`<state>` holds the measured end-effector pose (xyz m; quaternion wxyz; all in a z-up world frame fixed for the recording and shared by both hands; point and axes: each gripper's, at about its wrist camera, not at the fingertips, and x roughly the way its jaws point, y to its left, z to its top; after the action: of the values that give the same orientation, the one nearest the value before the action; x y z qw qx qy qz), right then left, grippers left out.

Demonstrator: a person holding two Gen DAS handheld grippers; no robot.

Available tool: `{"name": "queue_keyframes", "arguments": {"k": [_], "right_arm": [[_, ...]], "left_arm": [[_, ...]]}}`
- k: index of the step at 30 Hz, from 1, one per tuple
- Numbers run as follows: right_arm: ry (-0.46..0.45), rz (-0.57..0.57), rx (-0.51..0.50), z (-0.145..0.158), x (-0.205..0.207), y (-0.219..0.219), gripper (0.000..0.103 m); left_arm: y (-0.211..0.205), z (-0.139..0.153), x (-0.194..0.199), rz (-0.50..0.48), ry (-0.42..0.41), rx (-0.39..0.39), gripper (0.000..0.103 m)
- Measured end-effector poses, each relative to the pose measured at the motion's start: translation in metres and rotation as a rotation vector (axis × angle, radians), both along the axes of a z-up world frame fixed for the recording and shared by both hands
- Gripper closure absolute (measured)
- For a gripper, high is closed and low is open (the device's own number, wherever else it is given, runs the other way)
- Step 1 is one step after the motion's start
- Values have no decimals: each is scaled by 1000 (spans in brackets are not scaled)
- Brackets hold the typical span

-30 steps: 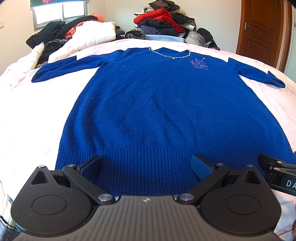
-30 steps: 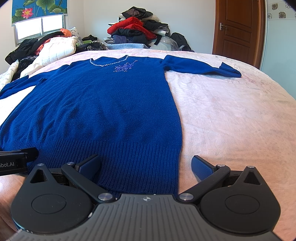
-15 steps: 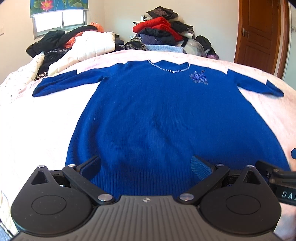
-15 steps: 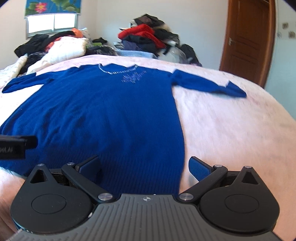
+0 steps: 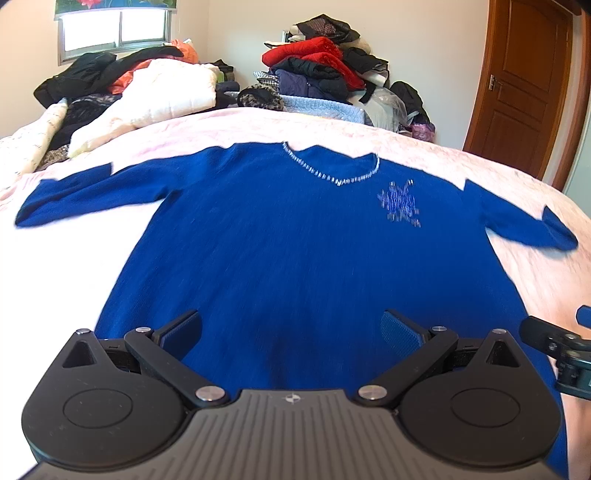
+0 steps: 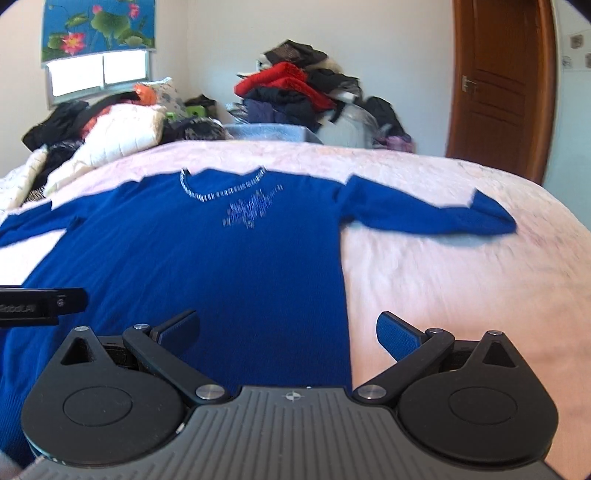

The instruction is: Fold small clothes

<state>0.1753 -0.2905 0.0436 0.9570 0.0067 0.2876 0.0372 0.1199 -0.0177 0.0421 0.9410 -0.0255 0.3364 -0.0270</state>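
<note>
A royal blue knit sweater (image 5: 295, 251) lies flat on the pink bed, front up, sleeves spread to both sides, with a beaded neckline (image 5: 332, 173) and a beaded motif (image 5: 400, 201) on the chest. In the right wrist view the same sweater (image 6: 207, 258) fills the left half, its right sleeve (image 6: 428, 214) stretched out over the bedspread. My left gripper (image 5: 291, 332) hovers open over the lower middle of the sweater. My right gripper (image 6: 288, 332) is open above the sweater's right side edge. Nothing sits between either pair of fingers.
The pink bedspread (image 6: 461, 280) lies bare to the right of the sweater. Piles of clothes (image 5: 317, 70) and a white quilt (image 5: 166, 96) crowd the far side of the bed. A wooden door (image 5: 524, 81) stands at the right. A window (image 5: 110, 29) is at the far left.
Both grippers have moved forward over the sweater, from the ribbed hem toward its body, and tilted up. The hem has dropped out of view. Both stay open.
</note>
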Motion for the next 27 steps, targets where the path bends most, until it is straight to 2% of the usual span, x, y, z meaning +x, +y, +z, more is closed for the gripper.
{"name": "queue_keyframes", "arguments": {"k": [2,6,9,10,13,16,19,24,27], "right_arm": [[-23,19,-4,7,23,-15,1],[-47,-28,-72,16,78,-61,1],[-66,-73,-175,16,117,-100,2],[-63,-91,-215,13,132,-116,5],[-33,-115,-280,4,162,-158,25],[-2,-136,-362,-10,181,-186,29],[19,-134,-459,-23,191,-202,52],[67,-134,-499,-34,207,-220,58],[103,-106,-577,-41,223,-221,59]], "left_arm": [[-6,1,21,-2,-1,-2,0],[-21,0,64,-33,5,-7,0],[-32,-5,95,-27,18,2,0],[-34,-8,103,-21,29,-1,0],[-36,-15,118,-6,56,-24,0],[-38,-22,122,-11,73,-29,0],[-38,-28,126,-15,87,-19,0],[-38,-36,131,-9,78,12,0],[-39,-38,131,-17,68,31,0]]}}
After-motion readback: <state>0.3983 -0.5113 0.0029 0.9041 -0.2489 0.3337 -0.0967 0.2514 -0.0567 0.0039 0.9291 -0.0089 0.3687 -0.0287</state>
